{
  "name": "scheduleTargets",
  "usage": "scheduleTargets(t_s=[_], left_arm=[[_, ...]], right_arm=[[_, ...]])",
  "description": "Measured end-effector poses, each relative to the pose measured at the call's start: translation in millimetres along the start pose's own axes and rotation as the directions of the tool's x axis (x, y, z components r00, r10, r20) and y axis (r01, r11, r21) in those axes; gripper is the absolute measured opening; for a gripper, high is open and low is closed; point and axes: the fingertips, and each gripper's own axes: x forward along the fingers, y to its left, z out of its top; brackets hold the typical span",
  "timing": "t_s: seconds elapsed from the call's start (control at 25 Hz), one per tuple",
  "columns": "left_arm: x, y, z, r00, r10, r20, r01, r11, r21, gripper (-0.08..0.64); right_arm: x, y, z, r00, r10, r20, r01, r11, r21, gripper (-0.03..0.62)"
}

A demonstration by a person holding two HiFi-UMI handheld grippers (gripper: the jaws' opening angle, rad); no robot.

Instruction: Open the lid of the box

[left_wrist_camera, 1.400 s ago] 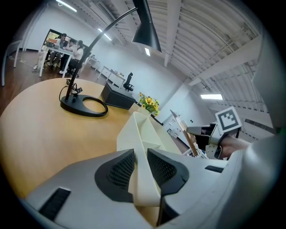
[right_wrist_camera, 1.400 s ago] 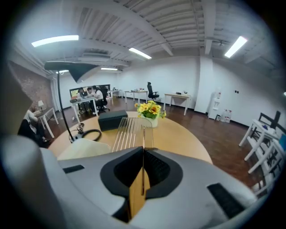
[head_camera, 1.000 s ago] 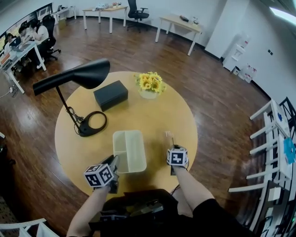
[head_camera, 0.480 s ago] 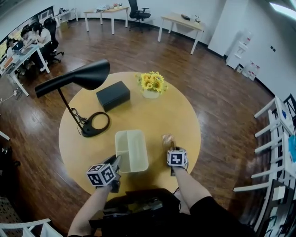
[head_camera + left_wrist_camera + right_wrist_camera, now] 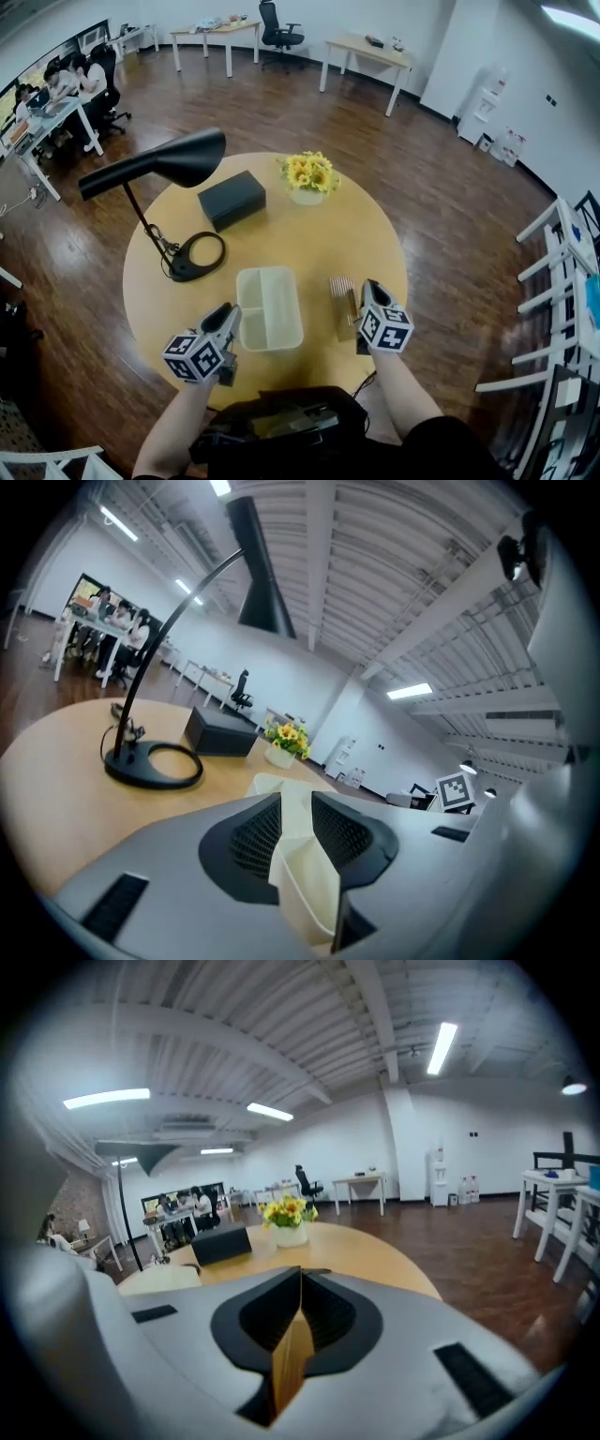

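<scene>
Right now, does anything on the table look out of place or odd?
Little stands out. The pale box seems to have no lid on it, both compartments showing, and the left gripper pinches its near left rim. The lamp, black case and flowers stand upright; nothing is spilled.

Your left gripper (image 5: pixel 228 319) and right gripper (image 5: pixel 367 287) are built alike. Each has a smooth light-grey shell that narrows toward the jaws. A black recessed surround frames the jaw opening, lined with black ribbed pads (image 5: pixel 253 836). Small black rectangular insets (image 5: pixel 114 904) sit in the shell. Each unit carries a white cube (image 5: pixel 195 357) printed with black square markers. You wear a black garment with a short sleeve (image 5: pixel 436 439).
</scene>
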Motion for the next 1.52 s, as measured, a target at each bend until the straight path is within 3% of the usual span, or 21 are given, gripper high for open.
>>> scheduleTargets(t_s=[0.12,0.24,0.4,0.52,0.64,0.76,0.92,1.28,1.52], left_arm=[[-13.2,-20.7,33.9,0.996,-0.063,0.06,0.057,0.993,0.104,0.094],[-34.4,-39.3,60.0,0.987,-0.114,0.11,0.091,0.977,0.194,0.092],[-63.1,-50.5,69.6,0.978,-0.141,0.151,0.098,0.96,0.261,0.086],[-77.6,-45.5,67.3,0.98,-0.114,0.165,0.057,0.948,0.315,0.086],[-96.2,-31.1,73.3,0.969,-0.057,0.239,-0.011,0.962,0.273,0.086],[-117.2,-18.5,78.1,0.954,-0.005,0.3,-0.062,0.975,0.212,0.086],[-124.5,-16.2,71.7,0.958,0.008,0.285,-0.069,0.976,0.204,0.081],[-120.5,-20.1,74.8,0.963,0.001,0.271,-0.059,0.977,0.206,0.081],[-125.6,-16.0,77.0,0.96,0.009,0.281,-0.065,0.98,0.189,0.077]], right_arm=[[-35.6,12.8,40.2,0.99,0.047,0.135,-0.044,0.999,-0.024,0.003],[-64.2,30.6,61.2,0.976,0.099,0.193,-0.091,0.995,-0.046,0.003],[-74.8,21.2,50.1,0.977,0.099,0.187,-0.114,0.991,0.073,0.002],[-83.1,5.7,32.6,0.982,0.065,0.179,-0.093,0.984,0.154,0.0],[-95.3,-5.9,12.2,0.986,0.027,0.165,-0.057,0.983,0.175,0.0],[-107.7,-4.2,8.4,0.984,0.039,0.172,-0.069,0.982,0.175,0.0],[-112.0,4.6,16.1,0.983,0.058,0.176,-0.078,0.991,0.11,0.0],[-115.0,31.7,45.8,0.959,0.125,0.253,-0.144,0.988,0.061,0.0],[-118.1,32.6,47.5,0.964,0.115,0.241,-0.124,0.992,0.019,0.0]])
